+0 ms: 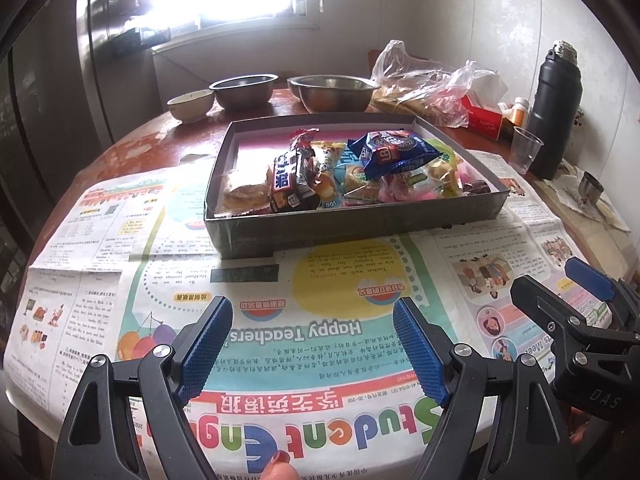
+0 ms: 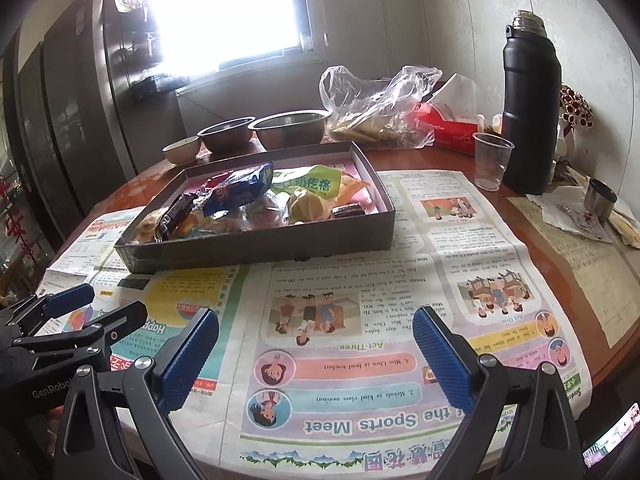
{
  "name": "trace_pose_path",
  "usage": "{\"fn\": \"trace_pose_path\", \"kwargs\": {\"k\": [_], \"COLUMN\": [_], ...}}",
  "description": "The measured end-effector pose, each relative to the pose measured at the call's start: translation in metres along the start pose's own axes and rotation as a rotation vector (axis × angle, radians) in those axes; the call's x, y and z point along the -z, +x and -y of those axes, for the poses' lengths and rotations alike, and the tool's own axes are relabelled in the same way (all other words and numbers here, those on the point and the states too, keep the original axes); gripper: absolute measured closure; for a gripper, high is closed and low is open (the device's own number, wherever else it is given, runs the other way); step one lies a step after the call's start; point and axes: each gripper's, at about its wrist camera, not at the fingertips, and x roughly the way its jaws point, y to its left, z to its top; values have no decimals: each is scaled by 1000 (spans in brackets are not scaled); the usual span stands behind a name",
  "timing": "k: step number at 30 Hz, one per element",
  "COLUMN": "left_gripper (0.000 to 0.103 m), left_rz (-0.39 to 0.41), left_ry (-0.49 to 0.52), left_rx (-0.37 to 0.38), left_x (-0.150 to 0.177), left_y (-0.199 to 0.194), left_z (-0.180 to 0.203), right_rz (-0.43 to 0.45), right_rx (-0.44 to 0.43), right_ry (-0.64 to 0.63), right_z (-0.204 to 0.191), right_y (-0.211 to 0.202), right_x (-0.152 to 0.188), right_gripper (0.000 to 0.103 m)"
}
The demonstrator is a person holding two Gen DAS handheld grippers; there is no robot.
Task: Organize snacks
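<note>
— Hovering over the newspaper, are both grippers empty?

— Yes. The left gripper has its blue fingers spread wide with only printed paper between them, and the right gripper stands the same way, jaws apart and holding nothing. Both point down at the near part of the round table.

— Where are the snacks?

— Piled in the shallow dark box, which sits on the far edge of the newspaper, beyond both grippers. A blue packet lies on top of the heap, a dark wrapper leans at the left, and a green packet shows toward the right.

— And behind the box?

— Two metal bowls and a small pale bowl along the far side. To the right, a crumpled clear plastic bag, a red tissue box, a clear plastic cup and a tall black flask standing upright just beside the cup.
</note>
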Motion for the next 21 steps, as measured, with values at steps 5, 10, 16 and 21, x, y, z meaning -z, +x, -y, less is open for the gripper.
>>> {"fn": "trace_pose_path", "kwargs": {"k": [5,10,16,21], "left_gripper": [19,19,19,19], "left_rz": [-7,-12,-18,-19], "left_ry": [-2,3,5,6], "left_rx": [0,3,4,7], "left_x": [1,2,2,2], "left_y": [0,1,3,3], "left_z": [-1,0,0,0], "right_rz": [0,1,-4,-8], "right_rx": [7,8,3,2], "right_ry": [-5,-11,-20,-22], "right_z": [-3,-6,-8,-9], "right_y": [-1,-4,-4,-3], "right_x": [0,2,3,4], "right_gripper": [5,5,5,5]}}
